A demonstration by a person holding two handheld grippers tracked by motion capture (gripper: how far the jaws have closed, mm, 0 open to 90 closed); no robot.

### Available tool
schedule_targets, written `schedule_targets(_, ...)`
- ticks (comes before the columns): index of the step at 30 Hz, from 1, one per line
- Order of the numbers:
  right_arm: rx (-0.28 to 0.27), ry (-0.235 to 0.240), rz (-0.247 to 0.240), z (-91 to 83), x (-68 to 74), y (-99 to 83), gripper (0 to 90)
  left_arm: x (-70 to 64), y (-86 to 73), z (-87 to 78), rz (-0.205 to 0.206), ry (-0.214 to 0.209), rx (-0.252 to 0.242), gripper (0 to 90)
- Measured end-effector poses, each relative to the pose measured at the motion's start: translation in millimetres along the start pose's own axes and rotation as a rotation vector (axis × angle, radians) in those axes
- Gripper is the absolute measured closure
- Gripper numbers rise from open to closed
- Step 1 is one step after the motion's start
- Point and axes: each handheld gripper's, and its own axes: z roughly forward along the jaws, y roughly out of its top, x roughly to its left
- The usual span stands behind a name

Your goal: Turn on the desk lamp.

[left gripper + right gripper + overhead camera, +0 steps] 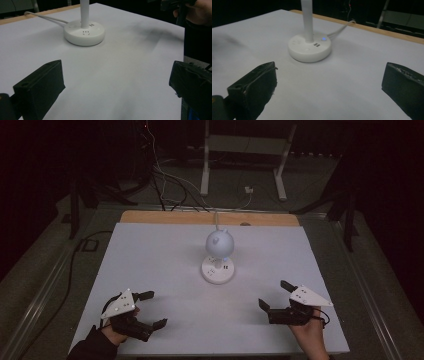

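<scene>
A white lamp (218, 257) stands mid-table (150, 250): rigid, smooth, probably bottom-heavy; grip its thin stem. Near the front edge, left gripper (150, 310) and right gripper (275, 295) hold fingers apart, empty.

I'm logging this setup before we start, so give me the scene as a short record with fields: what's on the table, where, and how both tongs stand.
surface: white table, wooden strip along its far edge
object: white desk lamp, round base, upright stem, rounded head
lamp position: middle of the table, toward the far side
lamp light: small blue dot lit on the base
cord: white cord runs from the base off the far edge
left tongs: open, holding nothing, near left corner
right tongs: open, holding nothing, near right corner
</scene>
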Motion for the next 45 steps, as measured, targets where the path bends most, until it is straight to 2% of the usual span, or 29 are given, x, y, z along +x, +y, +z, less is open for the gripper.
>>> schedule_targets(22, -0.007, 0.027, -0.003, 10.3, 3.0, 21.5, 0.0, 0.0, -0.2, 0.9, 0.003, 0.002, 0.005, 0.3)
schedule_targets(30, -0.018, 0.035, -0.027, 17.6, 4.8, 29.5, 0.0, -0.1, -0.2, 1.0, -0.003, 0.002, 0.005, 0.3)
schedule_targets(45, -0.016, 0.063, -0.018, 32.0, 9.5, 40.6, 0.0, -0.2, -0.2, 1.3, 0.000, -0.004, 0.008, 0.3)
